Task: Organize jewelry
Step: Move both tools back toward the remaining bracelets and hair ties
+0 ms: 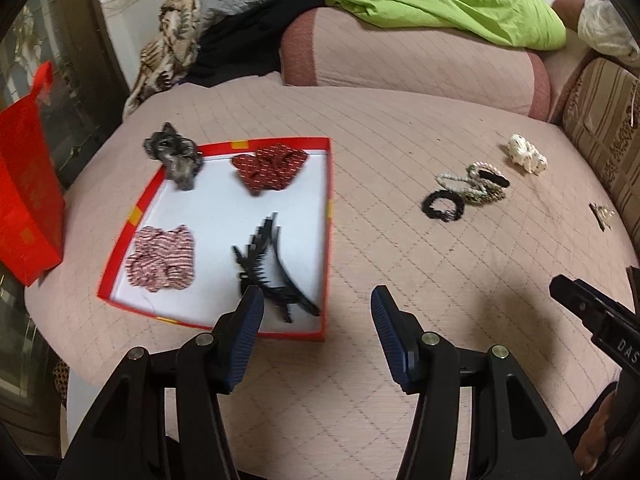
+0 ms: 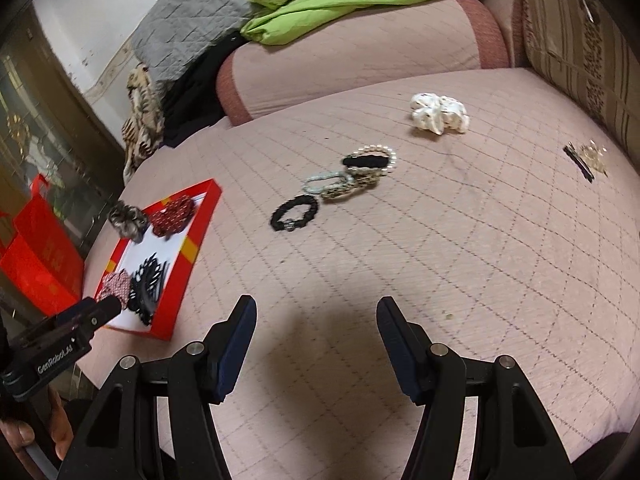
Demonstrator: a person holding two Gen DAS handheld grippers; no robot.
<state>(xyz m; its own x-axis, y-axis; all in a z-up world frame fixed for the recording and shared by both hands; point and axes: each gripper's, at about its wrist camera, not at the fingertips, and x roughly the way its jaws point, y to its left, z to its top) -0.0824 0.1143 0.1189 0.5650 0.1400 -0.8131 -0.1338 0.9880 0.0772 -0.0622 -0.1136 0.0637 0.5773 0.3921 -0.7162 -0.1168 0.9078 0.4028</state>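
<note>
Black left tool (image 1: 318,304) tilted down, gaping, empty

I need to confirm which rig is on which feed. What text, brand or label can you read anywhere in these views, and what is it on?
"GenRobot.AI": on the left gripper's body, seen from the right wrist view.
"DAS": cut off at the picture's edge, on the right gripper's body, seen from the left wrist view.
Red gift bag: gold markings, too blurred to read.
Red box: no text visible.

Left gripper (image 1: 316,312) black-framed, ribbed blue pads, silver screws, right gripper (image 2: 316,320) alike, white lettering
</note>
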